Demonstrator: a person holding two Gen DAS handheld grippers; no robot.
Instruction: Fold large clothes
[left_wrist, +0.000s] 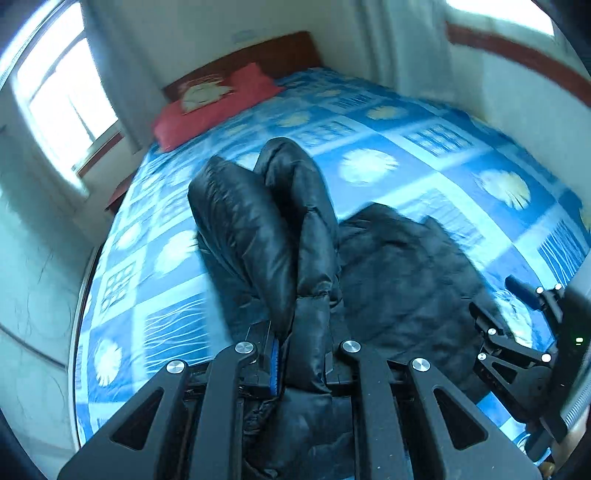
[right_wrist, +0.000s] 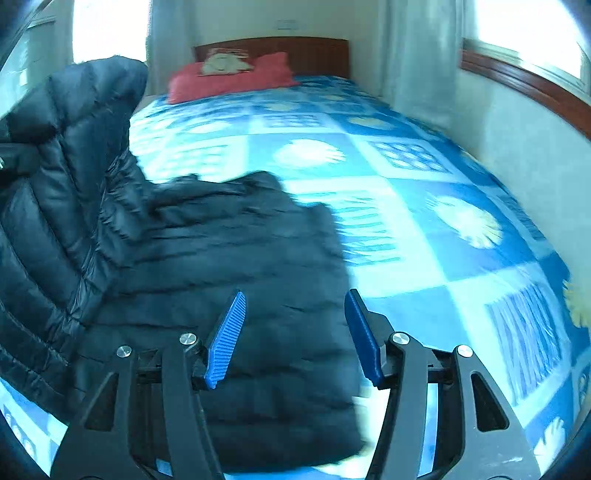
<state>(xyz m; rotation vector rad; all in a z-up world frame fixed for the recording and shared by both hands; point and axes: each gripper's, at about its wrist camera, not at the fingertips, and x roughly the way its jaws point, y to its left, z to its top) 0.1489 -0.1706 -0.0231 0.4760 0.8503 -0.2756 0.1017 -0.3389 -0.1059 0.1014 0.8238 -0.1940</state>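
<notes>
Scene: a bed (right_wrist: 424, 206) with a blue-and-white patchwork bedspread printed with pale flower shapes fills both wrist views; a dark wooden headboard (right_wrist: 314, 55) stands at its far end.
Garment: a black quilted puffer jacket (right_wrist: 229, 266) lies across the near part of the bed, its body spread flat towards the near edge, with bare bedspread to its right.
Raised part: one shiny padded section of the jacket, seemingly a sleeve (left_wrist: 266, 221), is lifted off the bedspread and stands up at the jacket's left side.
Left gripper: the left gripper (left_wrist: 301, 354), black with blue ribbed pads, has its jaws drawn nearly together, pinching the lifted black fabric, which runs up and away from the fingers.
Right gripper: the right gripper (right_wrist: 295, 336) has its jaws about half spread, the blue pads (right_wrist: 225, 339) clear of the cloth; nothing is between them, and it hangs above the jacket's right edge near the foot of the bed.
Seen from the left: the right gripper also shows at the right rim of the left wrist view, above the jacket's edge.
Pillow: a red pillow (right_wrist: 236, 75) with a pale printed patch rests against the headboard, well apart from the jacket.
Room: bright windows (left_wrist: 62, 99) and pale curtains (right_wrist: 417, 55) flank the bed.
Image quality: motion blur softens the jacket's outline.
</notes>
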